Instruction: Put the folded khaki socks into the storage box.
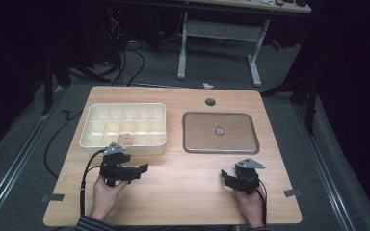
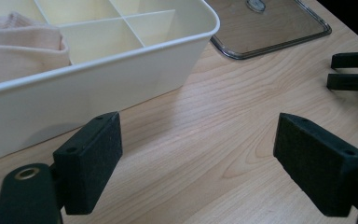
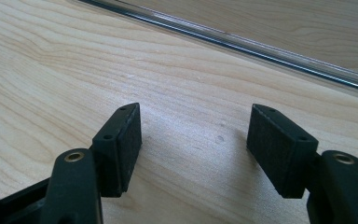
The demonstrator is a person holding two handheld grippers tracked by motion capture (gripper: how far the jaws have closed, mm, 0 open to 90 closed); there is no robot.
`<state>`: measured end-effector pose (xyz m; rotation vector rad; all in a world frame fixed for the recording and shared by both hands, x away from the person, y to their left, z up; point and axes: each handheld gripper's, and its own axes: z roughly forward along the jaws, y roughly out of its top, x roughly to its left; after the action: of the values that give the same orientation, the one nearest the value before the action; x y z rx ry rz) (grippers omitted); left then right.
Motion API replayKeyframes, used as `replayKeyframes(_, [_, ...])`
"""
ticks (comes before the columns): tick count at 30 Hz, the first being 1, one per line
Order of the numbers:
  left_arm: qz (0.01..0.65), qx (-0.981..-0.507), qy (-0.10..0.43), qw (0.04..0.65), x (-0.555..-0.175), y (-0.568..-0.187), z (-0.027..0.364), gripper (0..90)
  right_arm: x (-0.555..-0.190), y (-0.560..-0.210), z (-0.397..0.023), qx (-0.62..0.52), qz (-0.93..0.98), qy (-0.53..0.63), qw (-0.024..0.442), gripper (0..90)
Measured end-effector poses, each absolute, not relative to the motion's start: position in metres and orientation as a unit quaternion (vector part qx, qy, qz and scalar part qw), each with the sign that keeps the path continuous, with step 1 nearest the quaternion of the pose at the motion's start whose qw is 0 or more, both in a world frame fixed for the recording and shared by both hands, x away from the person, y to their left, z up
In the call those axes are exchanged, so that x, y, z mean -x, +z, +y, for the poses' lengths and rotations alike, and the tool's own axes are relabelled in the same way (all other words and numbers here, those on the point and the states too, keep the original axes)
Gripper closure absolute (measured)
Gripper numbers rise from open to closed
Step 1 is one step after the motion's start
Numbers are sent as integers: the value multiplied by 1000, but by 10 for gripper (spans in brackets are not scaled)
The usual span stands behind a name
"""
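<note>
Now both grippers rest empty on the table, jaws apart. To lift the pink cloth [image 1: 125,139] from the front row of the white box [image 1: 91,139], the left gripper [image 1: 142,168] should swing over the wall; the right gripper [image 1: 225,175] waits beside the clear lid [image 1: 220,146].

Setting: lab or workshop recording bay, dimly lit. Wooden table [image 1: 173,192] on grey carpeted floor [image 1: 24,144]. Behind the table: white-legged adjustable desk [image 1: 221,43] and loose black cables [image 1: 125,62]. Either side of the table: metal floor rails [image 1: 9,178]. Tape marks [image 1: 53,197] at the table's near corners.
</note>
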<state>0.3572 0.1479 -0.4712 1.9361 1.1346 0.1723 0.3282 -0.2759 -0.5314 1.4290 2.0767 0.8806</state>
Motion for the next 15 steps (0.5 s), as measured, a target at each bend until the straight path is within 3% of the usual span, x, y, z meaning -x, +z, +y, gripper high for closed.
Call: replayKeyframes(15, [443, -782, 73, 431, -352, -482, 137, 176, -328, -531, -276, -520, 756, 320, 234, 352])
